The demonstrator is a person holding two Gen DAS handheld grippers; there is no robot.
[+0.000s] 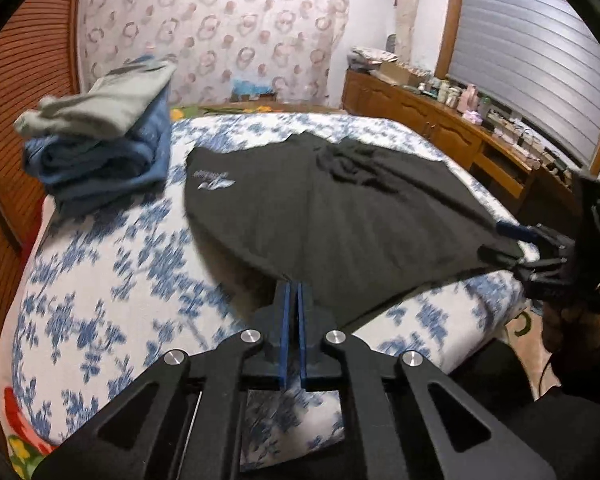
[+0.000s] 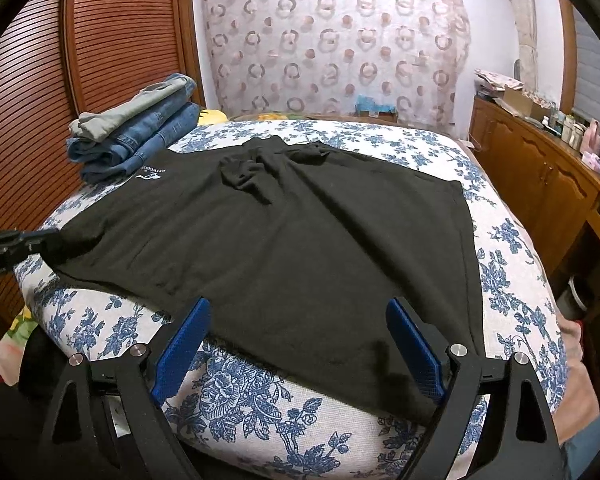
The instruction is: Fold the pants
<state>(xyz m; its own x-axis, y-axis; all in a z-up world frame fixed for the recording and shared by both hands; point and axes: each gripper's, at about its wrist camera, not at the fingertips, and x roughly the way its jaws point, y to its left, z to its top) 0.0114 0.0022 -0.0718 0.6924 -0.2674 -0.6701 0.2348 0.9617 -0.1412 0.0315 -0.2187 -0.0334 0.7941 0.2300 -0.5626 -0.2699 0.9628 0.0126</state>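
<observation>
**Count of things on and around the bed**

One pair of black pants (image 2: 284, 240) spread on one bed (image 2: 512, 264) with a blue-flowered cover; one stack of folded clothes (image 2: 136, 136), holding one grey piece (image 2: 128, 114) on top and two folded pairs of jeans (image 2: 140, 148) beneath; two grippers, the left gripper (image 1: 293, 286) and the right gripper (image 2: 298, 322); one wooden sideboard (image 2: 540, 176); one patterned curtain (image 2: 332, 40).

The left gripper (image 1: 293, 286) has matte black angular link arms with triangular cut-outs, round silver screw heads at the pivots, and flat blue ribbed fingers (image 1: 286, 320). The right gripper (image 2: 298, 312) is built alike: black frame, silver screws, blue textured fingers (image 2: 182, 350). Small white lettering marks a black link at one picture's left edge.
</observation>
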